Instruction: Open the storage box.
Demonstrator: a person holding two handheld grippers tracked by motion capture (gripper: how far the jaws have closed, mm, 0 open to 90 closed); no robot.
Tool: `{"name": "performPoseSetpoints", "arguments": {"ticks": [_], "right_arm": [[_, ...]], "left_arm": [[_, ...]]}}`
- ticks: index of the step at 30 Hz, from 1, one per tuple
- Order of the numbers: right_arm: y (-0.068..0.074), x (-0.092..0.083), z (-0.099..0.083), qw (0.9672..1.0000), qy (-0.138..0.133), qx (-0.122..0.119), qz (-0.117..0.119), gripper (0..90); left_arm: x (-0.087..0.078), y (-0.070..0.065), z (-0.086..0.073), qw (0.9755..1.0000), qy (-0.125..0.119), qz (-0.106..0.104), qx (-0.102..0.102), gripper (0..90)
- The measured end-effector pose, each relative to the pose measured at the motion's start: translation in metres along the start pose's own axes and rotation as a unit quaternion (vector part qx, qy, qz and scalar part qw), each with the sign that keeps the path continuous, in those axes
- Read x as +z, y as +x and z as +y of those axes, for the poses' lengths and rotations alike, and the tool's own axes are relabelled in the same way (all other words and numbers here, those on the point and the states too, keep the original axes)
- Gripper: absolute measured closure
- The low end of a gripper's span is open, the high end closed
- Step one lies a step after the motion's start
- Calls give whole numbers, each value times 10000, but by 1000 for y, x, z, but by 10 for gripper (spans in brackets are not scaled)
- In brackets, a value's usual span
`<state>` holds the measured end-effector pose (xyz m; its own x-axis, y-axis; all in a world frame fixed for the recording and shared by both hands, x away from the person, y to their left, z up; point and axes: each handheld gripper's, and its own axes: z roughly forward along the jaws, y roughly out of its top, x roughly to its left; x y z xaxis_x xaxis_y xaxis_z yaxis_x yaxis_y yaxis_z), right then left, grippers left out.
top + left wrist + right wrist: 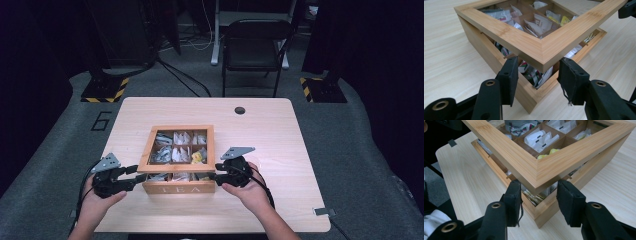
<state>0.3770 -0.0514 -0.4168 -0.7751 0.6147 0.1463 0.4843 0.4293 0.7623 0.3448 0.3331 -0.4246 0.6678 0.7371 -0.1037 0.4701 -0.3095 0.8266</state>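
Observation:
A wooden tea box [179, 188] marked TEA stands at the near middle of the table, and its compartments hold several tea bags [172, 154]. Its windowed lid [145, 150] is tilted up at the front, which leaves a gap above the box rim. My left gripper [136, 172] clasps the lid's near left corner [541, 53], a pad against each side of that corner [539, 72]. At the near right corner [536, 173], my right gripper [212, 176] holds the lid the same way [539, 192].
The light wooden table [260, 150] has a dark round hole [240, 110] near its far edge. A black folding chair [255, 45] stands beyond it. Yellow-and-black striped stand bases [105, 92] sit on the floor at both far corners.

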Motion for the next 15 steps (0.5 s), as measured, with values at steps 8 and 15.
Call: {"name": "performPoseSetpoints", "arguments": {"ticks": [8, 15], "right_arm": [[0, -5, 8, 9999, -52, -102, -82, 496], [0, -9, 19, 9995, -107, -256, -175, 465]], "left_arm": [[-3, 2, 10, 9999, 37, 3, 124, 486], [-7, 5, 20, 9998, -14, -16, 200, 481]]}}
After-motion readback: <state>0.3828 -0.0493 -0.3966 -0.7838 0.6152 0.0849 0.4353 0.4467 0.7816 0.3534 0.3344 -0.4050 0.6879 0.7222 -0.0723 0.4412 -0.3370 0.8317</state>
